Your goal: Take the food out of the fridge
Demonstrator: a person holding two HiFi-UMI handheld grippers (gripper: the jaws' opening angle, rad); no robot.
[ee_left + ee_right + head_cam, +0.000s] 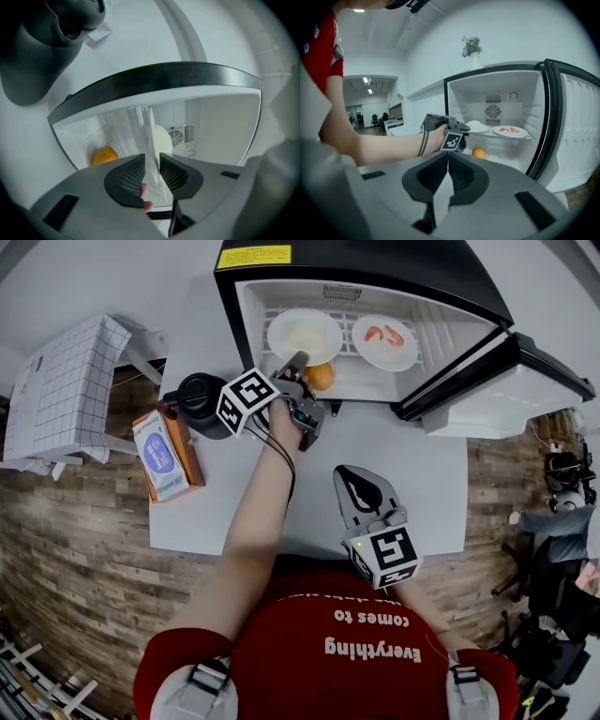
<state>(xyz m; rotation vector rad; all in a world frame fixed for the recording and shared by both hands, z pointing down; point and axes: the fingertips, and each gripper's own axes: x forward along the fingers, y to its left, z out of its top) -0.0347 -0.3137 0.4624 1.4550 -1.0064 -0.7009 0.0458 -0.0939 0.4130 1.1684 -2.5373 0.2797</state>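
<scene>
The small black fridge point(375, 263) stands open on the white table point(375, 442). On its shelf sit a white plate of pale food point(305, 334) and a plate with red pieces point(384, 341); an orange point(320, 377) lies below them. My left gripper point(295, 360) reaches into the fridge's left side, rolled on its side. Its jaws are open, and in the left gripper view point(152, 161) the pale plate's rim point(161, 138) and the shelf edge run between them. My right gripper point(349, 472) hovers shut and empty over the table's near part, pointing at the fridge point(447, 157).
A black kettle point(199, 401) and an orange-and-blue box point(165, 454) stand at the table's left. The fridge door point(506, 390) is swung out to the right. A white gridded stand point(70, 381) is off the table's left. A vase with a plant point(472, 49) tops the fridge.
</scene>
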